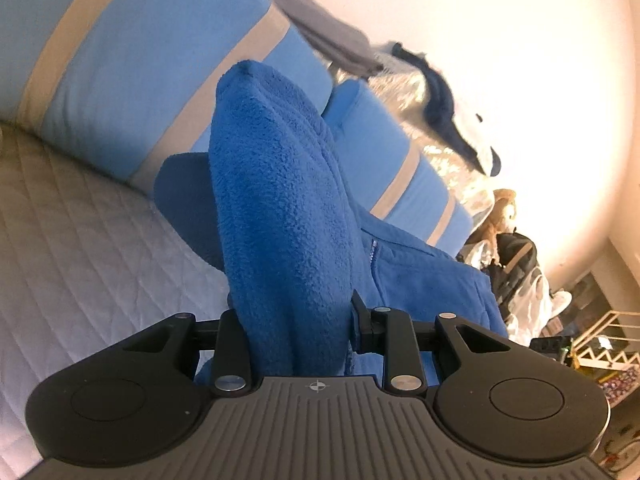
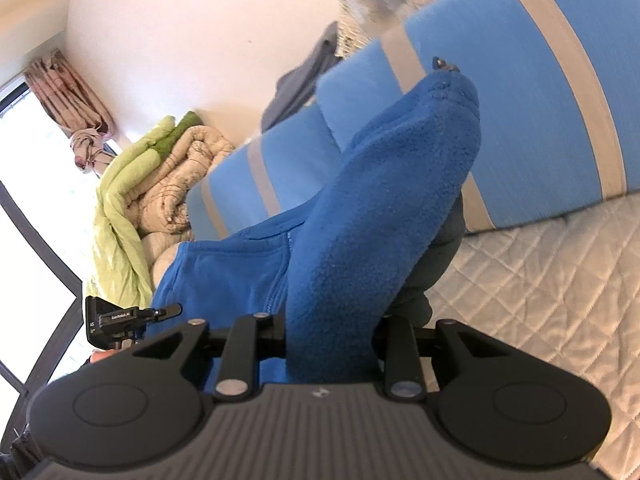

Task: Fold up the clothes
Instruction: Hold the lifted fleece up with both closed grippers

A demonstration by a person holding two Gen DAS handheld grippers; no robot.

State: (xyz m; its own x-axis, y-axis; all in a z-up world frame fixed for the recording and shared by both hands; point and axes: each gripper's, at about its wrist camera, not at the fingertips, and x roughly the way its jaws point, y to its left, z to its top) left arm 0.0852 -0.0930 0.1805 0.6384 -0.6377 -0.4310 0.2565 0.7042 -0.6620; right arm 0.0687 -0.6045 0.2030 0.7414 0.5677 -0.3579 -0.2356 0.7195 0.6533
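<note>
1. On a bed covered with a pale quilted bedspread [image 1: 80, 240], a bright blue fleece jacket [image 1: 276, 216] is partly lifted, one bunch of it in each of two hand-held grippers.

2. The left gripper [image 1: 296, 320] is clamped on a thick fold of the fleece, which stands up between its fingers and fills the middle of the left wrist view. The rest of the jacket, with its zip [image 1: 374, 256] showing, trails down to the bed behind.

3. The right gripper [image 2: 332, 332] is likewise closed on a thick bunch of the same fleece jacket [image 2: 360, 216]; its zip [image 2: 280, 276] runs down just to the left of the held fold.

4. Handling, as a judgement: the fleece looks soft, thick and light, with no stiffness. It will sag and bunch wherever it is unsupported, but its nap should keep it from slipping. Hems, shoulder seams or the zip edge seem the best places to hold, as they give straight fold lines.

5. Behind the jacket lie large light-blue pillows with beige stripes [image 1: 140, 60]. A rumpled green and beige duvet [image 2: 132, 184] is heaped near a window.

6. No basket or box for clothes is visible. Dark garments [image 1: 440, 92] lie further off, possibly on a shiny cover, though that area is blurred.
</note>
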